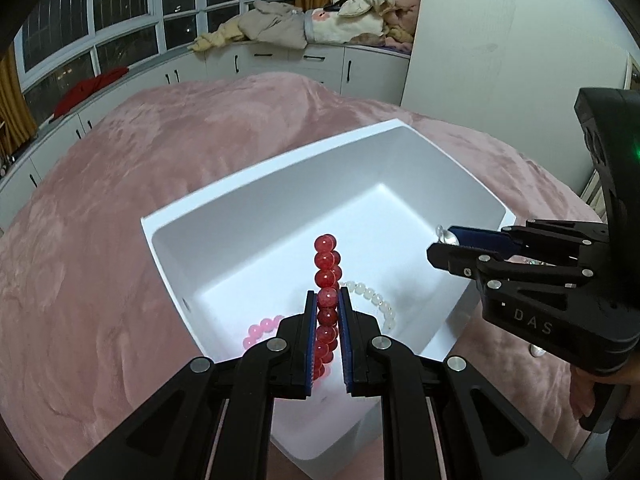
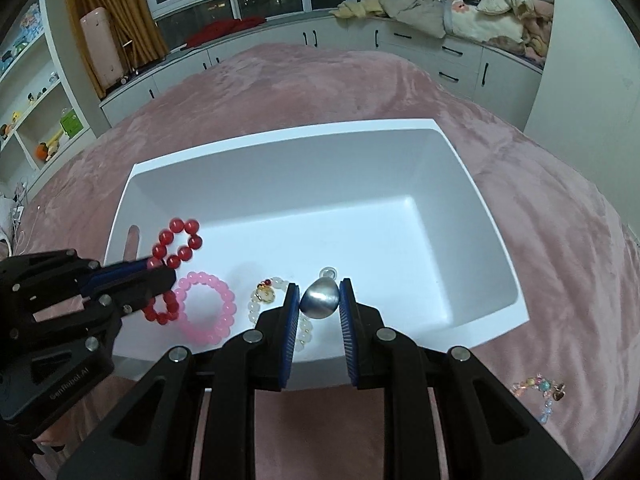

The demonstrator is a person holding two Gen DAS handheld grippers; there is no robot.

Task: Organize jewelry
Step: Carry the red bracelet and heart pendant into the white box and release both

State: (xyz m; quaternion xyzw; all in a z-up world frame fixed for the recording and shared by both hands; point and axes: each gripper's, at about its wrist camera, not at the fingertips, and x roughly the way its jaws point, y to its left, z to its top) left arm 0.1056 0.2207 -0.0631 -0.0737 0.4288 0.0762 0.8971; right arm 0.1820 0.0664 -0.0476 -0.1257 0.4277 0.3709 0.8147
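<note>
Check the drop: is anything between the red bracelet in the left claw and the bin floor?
The red bracelet hangs in the left claw inside the white bin. A pink bracelet lies on the floor close beside it; the rest of the floor is bare.

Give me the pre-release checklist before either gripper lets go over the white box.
1. Left gripper shut on the red bead bracelet: ok, the pads clamp the strand.
2. Right gripper shut on the silver oval piece: ok, it sits pinched between the pads.
3. Red bead bracelet over the white box, not over the pink blanket: ok in both views.
4. Silver oval piece over the box's inside: ok.
5. Landing spots free: not ok for the left, since the pink bracelet and the white bead bracelet lie under it.
6. All jewelry gathered: not ok, a multicoloured bracelet lies on the blanket outside.
</note>
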